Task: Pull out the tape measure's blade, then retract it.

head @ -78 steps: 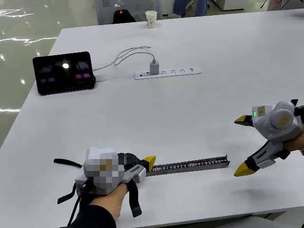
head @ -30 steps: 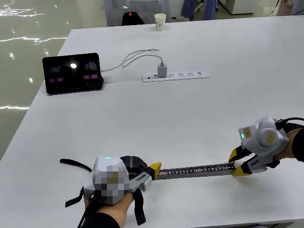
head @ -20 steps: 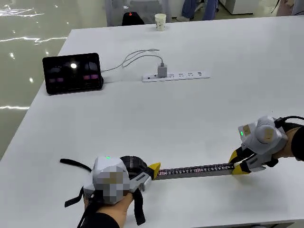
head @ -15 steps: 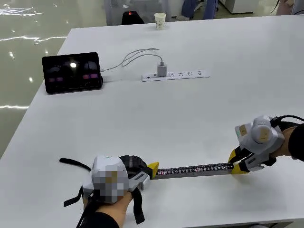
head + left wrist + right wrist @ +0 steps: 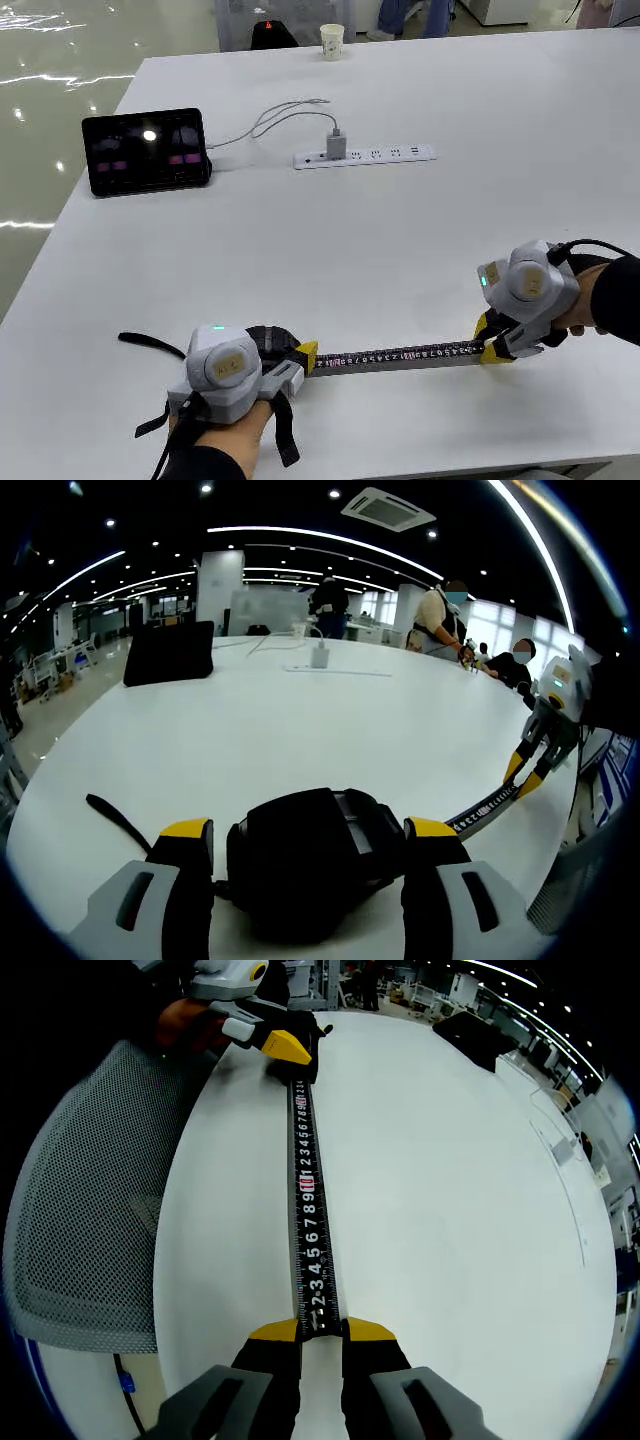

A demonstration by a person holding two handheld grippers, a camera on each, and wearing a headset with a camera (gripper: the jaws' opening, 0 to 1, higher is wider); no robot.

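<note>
Tape measure case point(image 5: 315, 865) sits low on the bench point(image 5: 400, 230), near-left corner by the front edge; black body, flat on the surface.
Blade point(image 5: 307, 1210) is out of the case and lies flat on the bench, printed side up; long axis runs left-right, roughly parallel to the front edge, case at the left end, tip at the right end.
Left hand-held gripper point(image 5: 290, 355) is clamped on the case, one yellow-tipped jaw each side of it; the blade exits past its right-side jaw.
Right hand-held gripper point(image 5: 320, 1330) is at the far tip, jaws narrow and pinched on the blade end; the lowest scale numbers sit just ahead of the jaws.

Key relation: in the right gripper view the blade runs dead straight away from the jaws to the case, so case and left hand-held gripper lie directly along the right one's line of sight; the two hand-held grippers are well apart, joined by the blade.
Right hand owns the tip, left hand owns the body; no swap needed.

My read: pull-out looks about done, a fair length is showing; retract not yet started.
The retract should be a straight move of the right hand-held gripper leftward along the blade axis toward the case, left one holding the body fixed.
Risks: drifting off axis would buckle or twist the blade; releasing the tip early likely lets it whip back.

Tablet point(image 5: 145, 150), power strip point(image 5: 365, 155) and paper cup point(image 5: 331, 40) are on the far side of the bench, well clear of that line.
</note>
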